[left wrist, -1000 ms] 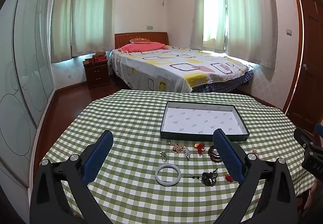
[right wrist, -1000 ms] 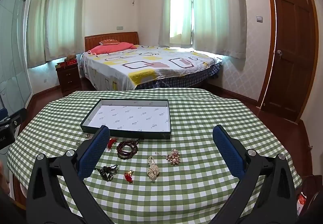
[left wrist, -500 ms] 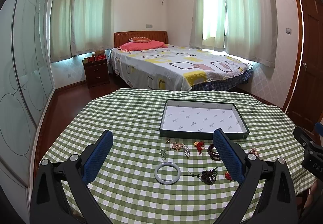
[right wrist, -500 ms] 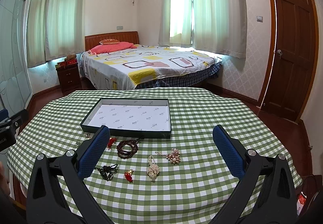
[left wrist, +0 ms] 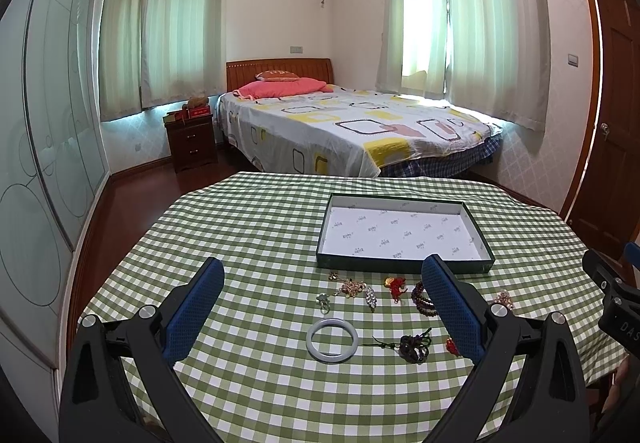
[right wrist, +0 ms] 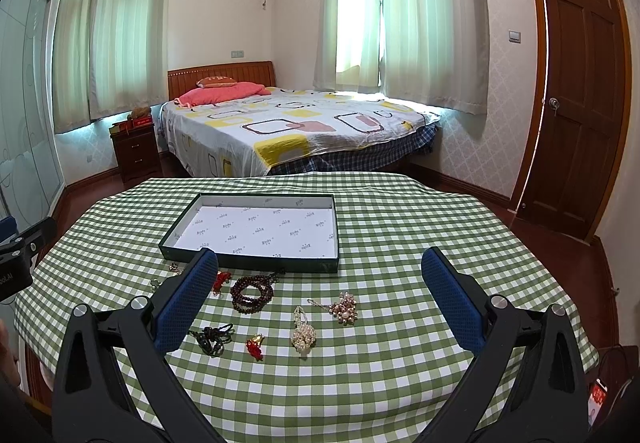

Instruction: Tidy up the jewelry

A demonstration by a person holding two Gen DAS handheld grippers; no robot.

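Blue-padded fingers (left wrist: 192, 307) of both grippers spread wide, empty; pale round jade bangle (left wrist: 332, 335) lies lower centre, shallow dark-green cardboard tray (left wrist: 404, 266) above.

White letters "DAS" show on the black right gripper body (left wrist: 620, 319) at the edge of the left wrist view. The letters "ool.AI" stand on the black left gripper body (right wrist: 14, 277) in the right wrist view. Small repeated print on the tray's white lining (right wrist: 260, 229) is too small to read.
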